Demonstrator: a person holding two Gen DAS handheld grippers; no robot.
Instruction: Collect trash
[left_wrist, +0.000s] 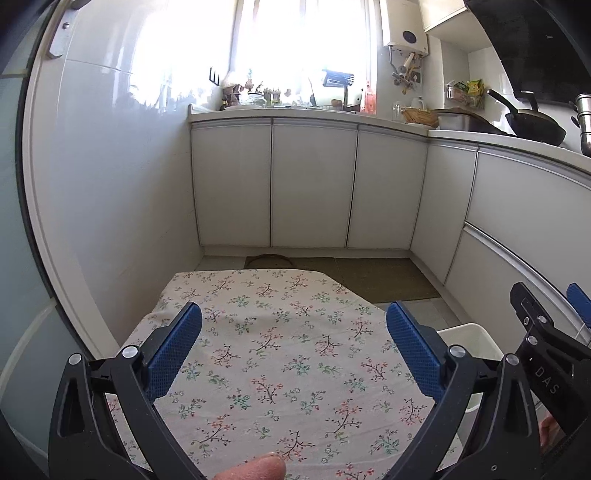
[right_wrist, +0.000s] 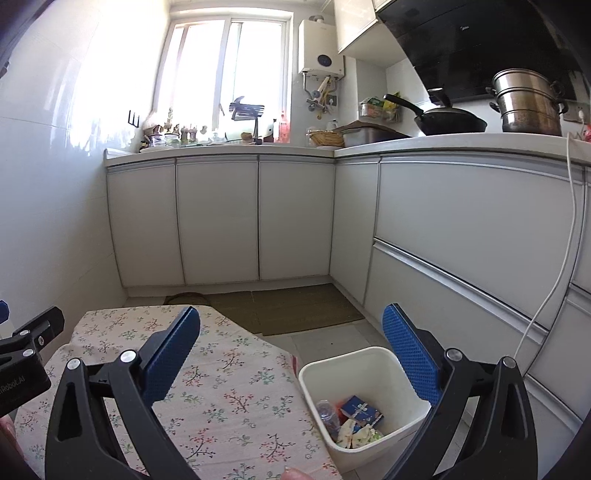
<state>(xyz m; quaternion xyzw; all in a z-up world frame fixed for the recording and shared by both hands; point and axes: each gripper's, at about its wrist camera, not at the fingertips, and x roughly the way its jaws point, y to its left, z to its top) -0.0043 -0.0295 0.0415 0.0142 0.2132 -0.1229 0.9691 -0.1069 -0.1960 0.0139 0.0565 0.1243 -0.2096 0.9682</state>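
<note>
A white trash bin (right_wrist: 369, 362) stands on the floor right of the table; it also shows in the left wrist view (left_wrist: 469, 339). Inside lie a blue box (right_wrist: 360, 408), a clear plastic bottle (right_wrist: 327, 413) and crumpled wrappers (right_wrist: 356, 432). My left gripper (left_wrist: 293, 325) is open and empty above the floral tablecloth (left_wrist: 280, 369). My right gripper (right_wrist: 291, 328) is open and empty, its left finger over the table (right_wrist: 229, 387), its right finger over the bin's rim. No trash shows on the cloth.
White kitchen cabinets (right_wrist: 221, 218) run along the back and right. The counter holds a black wok (right_wrist: 447, 123), a steel steamer pot (right_wrist: 528, 103) and dishes. A brown mat (right_wrist: 295, 306) lies on the floor. A white cable (right_wrist: 565, 258) hangs at right.
</note>
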